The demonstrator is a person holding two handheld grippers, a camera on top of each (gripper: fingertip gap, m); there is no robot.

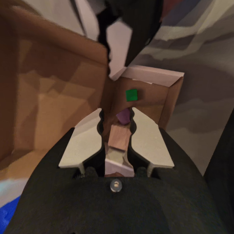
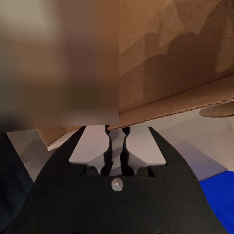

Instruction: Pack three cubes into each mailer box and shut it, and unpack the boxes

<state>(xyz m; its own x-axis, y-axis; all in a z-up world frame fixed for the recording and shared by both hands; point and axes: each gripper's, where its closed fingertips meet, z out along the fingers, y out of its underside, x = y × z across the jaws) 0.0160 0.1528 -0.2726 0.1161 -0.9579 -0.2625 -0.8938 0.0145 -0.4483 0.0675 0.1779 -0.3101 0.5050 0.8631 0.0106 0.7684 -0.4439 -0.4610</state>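
Observation:
An open mailer box (image 1: pixel 176 96), white outside and brown inside, holds a green cube (image 1: pixel 131 95), a purple cube (image 1: pixel 123 116) and a plain wooden cube (image 1: pixel 119 136). My left gripper (image 1: pixel 117 111) hovers over the box, partly open. The wooden cube shows between its fingers with a small gap on the left, and the purple cube lies at the tips. The raised lid (image 1: pixel 50 76) fills the left. My right gripper (image 2: pixel 116 127) is nearly shut, with the corner of the lid's front flap (image 2: pixel 164 111) at its tips. It also shows in the left wrist view (image 1: pixel 126 25), beside the lid's edge.
The box stands on a grey surface (image 1: pixel 202 88). A blue thing (image 2: pixel 217 202) lies at the near right in the right wrist view, and it also shows in the left wrist view (image 1: pixel 8 215). A dark surface (image 2: pixel 11 164) lies at the left.

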